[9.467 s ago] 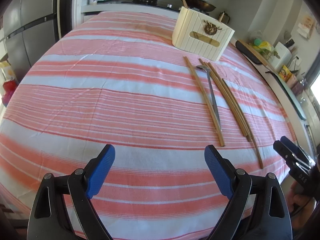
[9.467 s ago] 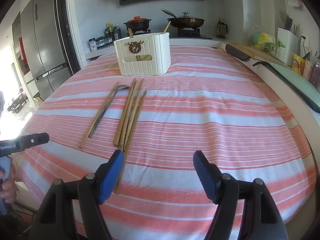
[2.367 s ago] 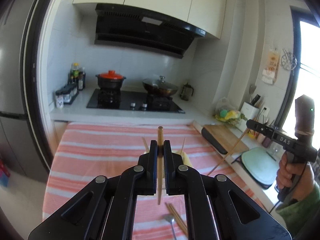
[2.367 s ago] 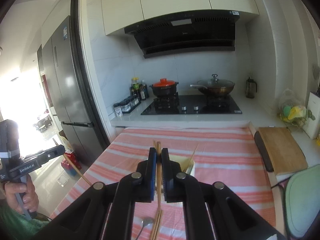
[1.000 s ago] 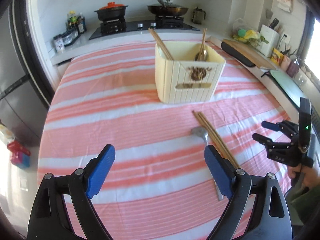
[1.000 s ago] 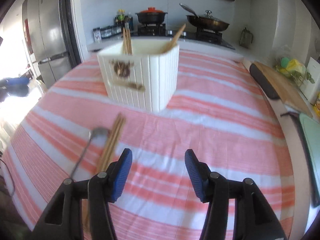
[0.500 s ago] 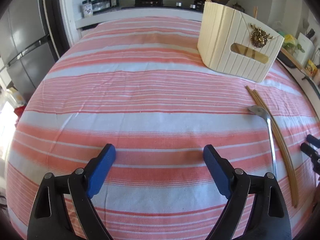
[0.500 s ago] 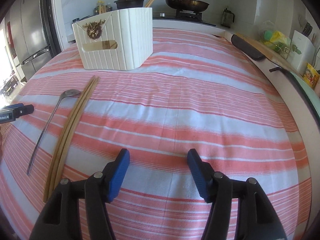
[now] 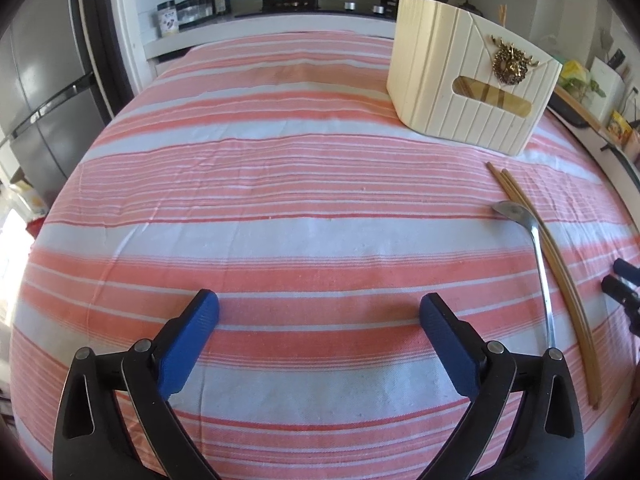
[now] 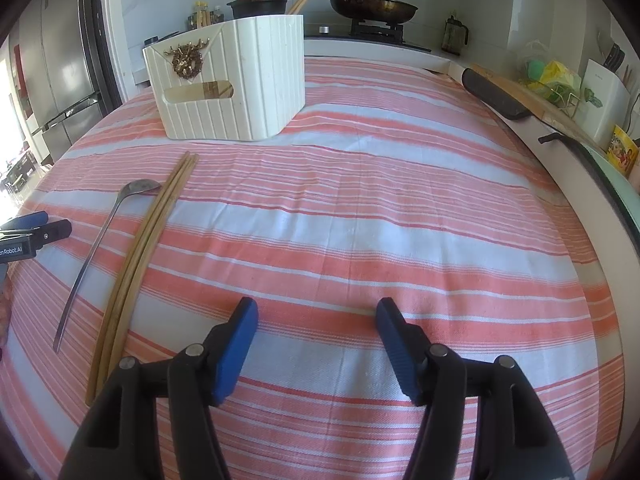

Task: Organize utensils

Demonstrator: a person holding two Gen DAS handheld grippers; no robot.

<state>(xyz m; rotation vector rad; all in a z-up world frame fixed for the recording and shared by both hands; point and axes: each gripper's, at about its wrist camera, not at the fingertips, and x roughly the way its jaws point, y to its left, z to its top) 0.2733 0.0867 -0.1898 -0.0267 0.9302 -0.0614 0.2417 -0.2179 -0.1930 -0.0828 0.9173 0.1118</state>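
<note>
Striped cloth (image 9: 280, 208) covers the table, kitchen counter behind. Nearest: left gripper (image 9: 319, 309) and right gripper (image 10: 317, 313) hover low over bare cloth, fingers spread, holding nothing, probably lined up for the next pick. Between them lie the chopsticks (image 10: 140, 252), bundled side by side, with the spoon (image 10: 100, 240) just beside on the left, handles toward the person, easy to grab. Farther back, the cream holder box (image 10: 232, 80) stands upright, some chopsticks sticking out the top; the rest of what's inside is mostly hidden.
</note>
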